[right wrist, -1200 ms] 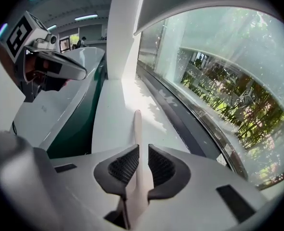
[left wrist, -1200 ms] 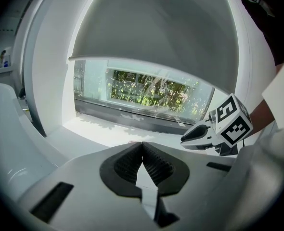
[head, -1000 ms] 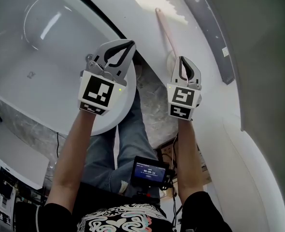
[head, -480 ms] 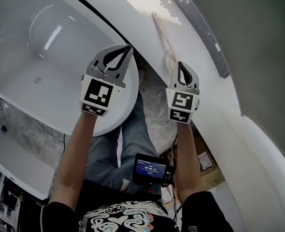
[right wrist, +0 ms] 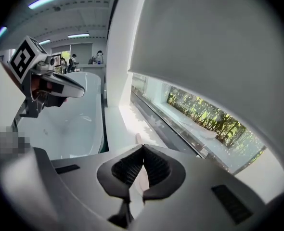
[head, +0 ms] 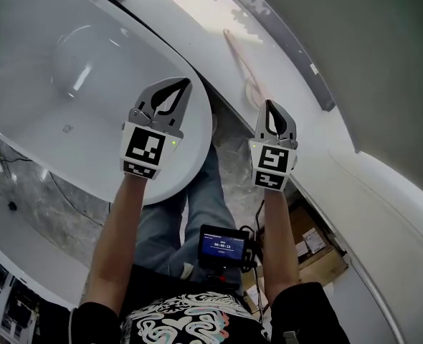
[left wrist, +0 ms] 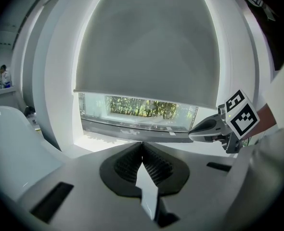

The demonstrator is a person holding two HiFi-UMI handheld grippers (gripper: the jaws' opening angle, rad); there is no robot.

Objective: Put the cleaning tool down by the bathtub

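Cleaning tool [head: 241,59] on ledge [head: 204,27] beside bathtub [head: 125,56]

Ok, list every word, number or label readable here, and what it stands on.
No text reads clearly.
Waist screen: digits, too small to read.
Cardboard box labels: too small.
Cubes on the left hand-held gripper and right hand-held gripper: square markers only, no words.

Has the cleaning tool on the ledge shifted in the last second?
No. The cleaning tool lies at the same spot on the white ledge, alongside the grey window track; only the camera shifted.
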